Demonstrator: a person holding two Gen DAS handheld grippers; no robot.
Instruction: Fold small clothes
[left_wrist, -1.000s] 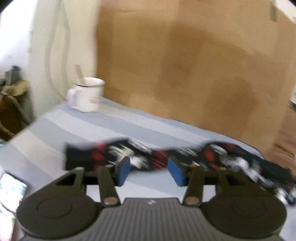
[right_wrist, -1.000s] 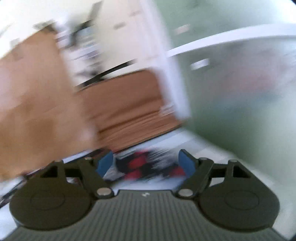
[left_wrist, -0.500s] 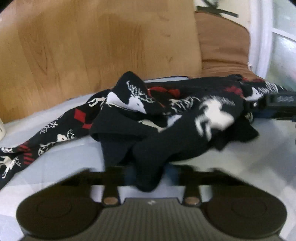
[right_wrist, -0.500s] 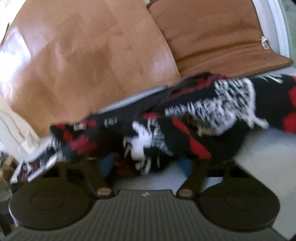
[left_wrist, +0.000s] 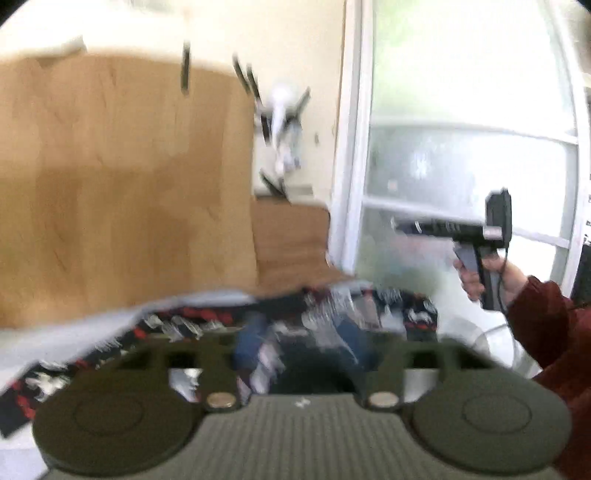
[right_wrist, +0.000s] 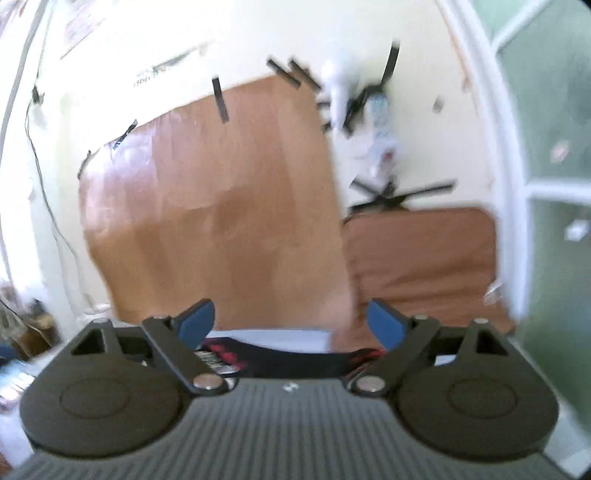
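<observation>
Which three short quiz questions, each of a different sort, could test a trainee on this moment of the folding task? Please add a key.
1. True or false: the right gripper holds the patterned garment.
2. Multiple choice: in the left wrist view, the right gripper is A) raised above the garment, B) lying flat on the garment, C) out of view.
3. Fill in: the pads of the right gripper are coloured ____.

Key: 1 false, its jaws stand open with nothing between them; 2 A; 3 blue.
</observation>
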